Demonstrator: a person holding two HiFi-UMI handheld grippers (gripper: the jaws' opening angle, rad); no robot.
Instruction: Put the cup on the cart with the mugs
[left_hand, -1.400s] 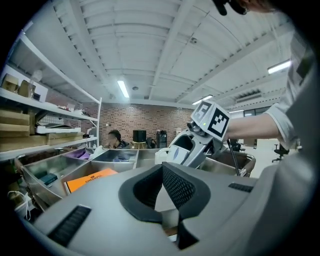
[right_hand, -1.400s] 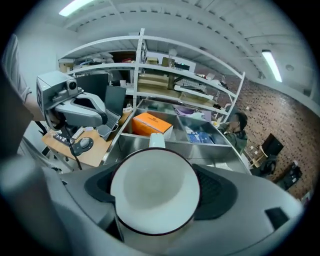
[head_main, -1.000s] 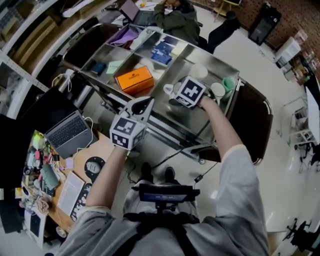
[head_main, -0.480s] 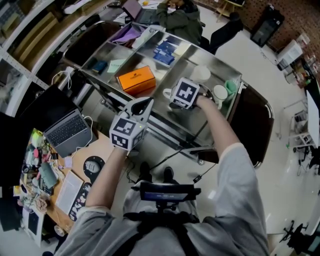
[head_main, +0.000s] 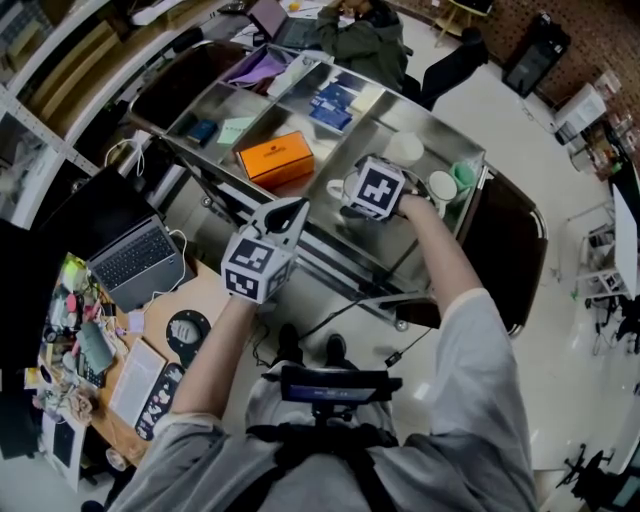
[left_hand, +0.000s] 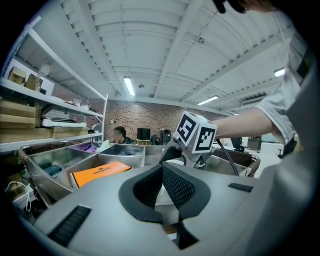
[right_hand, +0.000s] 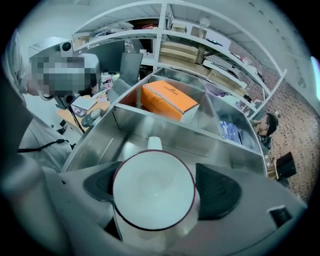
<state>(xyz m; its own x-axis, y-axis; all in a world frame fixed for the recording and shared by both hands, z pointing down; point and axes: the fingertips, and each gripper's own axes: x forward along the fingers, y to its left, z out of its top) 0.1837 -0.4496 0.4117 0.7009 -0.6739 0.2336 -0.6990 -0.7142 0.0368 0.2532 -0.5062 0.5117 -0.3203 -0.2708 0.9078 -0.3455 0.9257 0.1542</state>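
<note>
Since a second ago only the right side has changed: the right gripper (right_hand: 156, 189) has rolled a little over the cart, its marker cube showing a slightly different face, and its jaws have just been opening wider. The left arm has kept its place.

At the left of the head view, the left forearm reaches forward from a grey sleeve and holds the left gripper (head_main: 289, 208) close to level, short of the cart's near edge. Its jaws are drawn together with nothing between them. Beyond it an orange box (head_main: 274, 160) lies in the middle compartment of the steel cart (head_main: 432, 120).

Further right, the right arm stretches out over the cart's right compartment, wrist bent so that the gripper points steeply down. Its jaws stand wide apart around the cup (right_hand: 150, 197), which sits upright between them on the cart floor, handle pointing away towards the divider. A clear gap shows between the cup and the right pad; the cup's rim overlaps the left pad, so contact there is unclear. The mugs (head_main: 437, 184) stand just beside, at the compartment's right end.
</note>
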